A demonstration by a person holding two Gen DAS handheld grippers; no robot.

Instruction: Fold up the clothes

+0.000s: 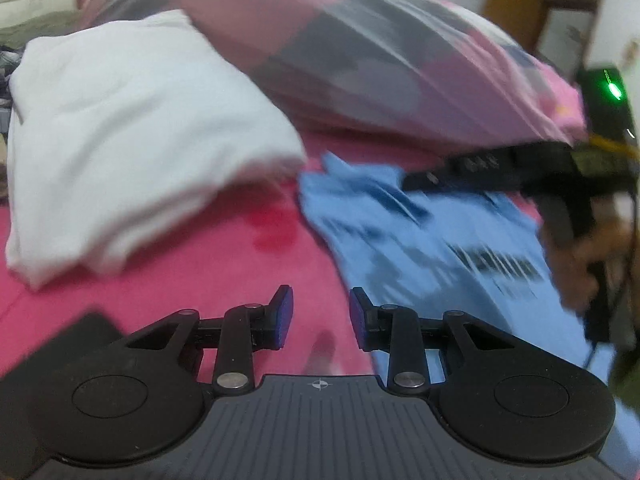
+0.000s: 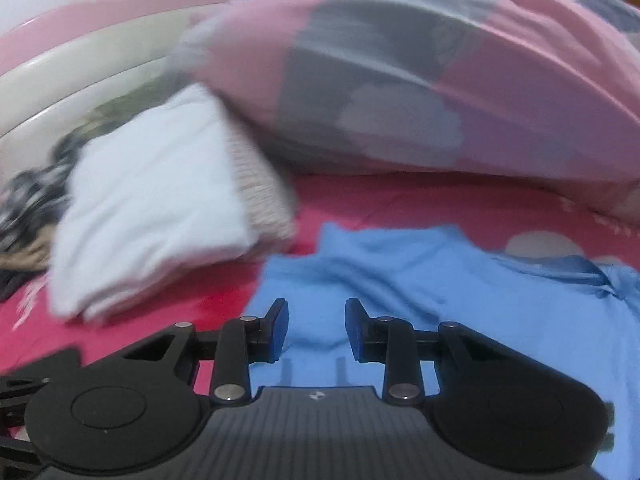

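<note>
A: Fingers first: the left gripper has its blue-padded jaws parted with nothing between them, only bed sheet showing through the gap; the right gripper is likewise parted and empty, hanging over blue cloth without pinching it.

B: So which step is this?

A: I judge it a gap between grips; both tools are free above the bed and no fold is being made.

B: Lay it out, biggest first.

A: The bright pink bed sheet underlies everything; at the far side lies a bulky pink-and-grey patterned quilt; nearer, on the left, sits a folded white knit garment, which looks finished; to its right, near the grippers, the light-blue T-shirt with dark print lies partly spread and rumpled; that looks like the piece in hand.

B: Next move?

A: Probably each gripper must come down on an edge or corner of the shirt and close on it, so the cloth can be flattened before folding.

B: Any containers?

A: None that I can see; no basket or box; the blur hides finer detail.
</note>
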